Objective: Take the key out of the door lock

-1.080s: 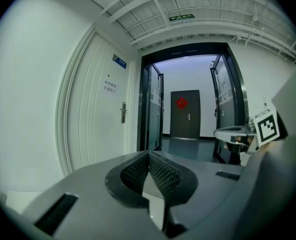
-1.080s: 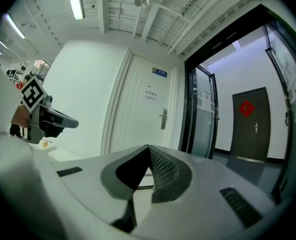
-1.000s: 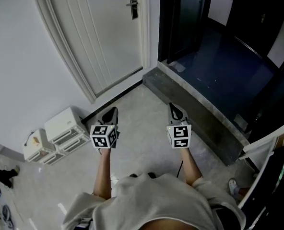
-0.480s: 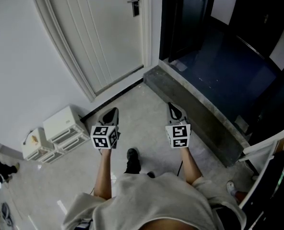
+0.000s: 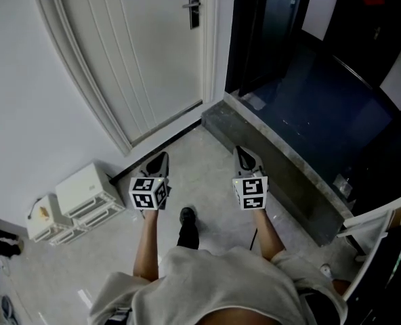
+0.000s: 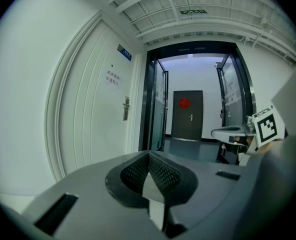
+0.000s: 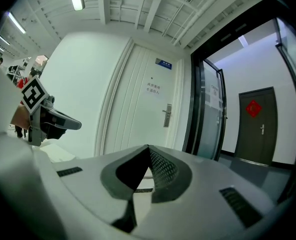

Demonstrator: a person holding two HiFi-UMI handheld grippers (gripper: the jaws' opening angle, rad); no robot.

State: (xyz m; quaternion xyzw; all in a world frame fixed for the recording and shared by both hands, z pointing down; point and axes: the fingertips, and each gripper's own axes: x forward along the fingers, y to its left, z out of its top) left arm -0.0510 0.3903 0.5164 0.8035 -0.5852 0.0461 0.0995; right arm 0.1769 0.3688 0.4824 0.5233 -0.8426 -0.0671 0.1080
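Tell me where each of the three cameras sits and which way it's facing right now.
Head view: on the person's head, facing steeply down at the floor; shows both forearms, the left gripper and the right gripper.
Left gripper view: on the left gripper, facing along its shut jaws toward the white door; the right gripper shows at right.
Right gripper view: on the right gripper, along its shut jaws toward that door; the left gripper shows at left.
Shared: all three show the door lock.
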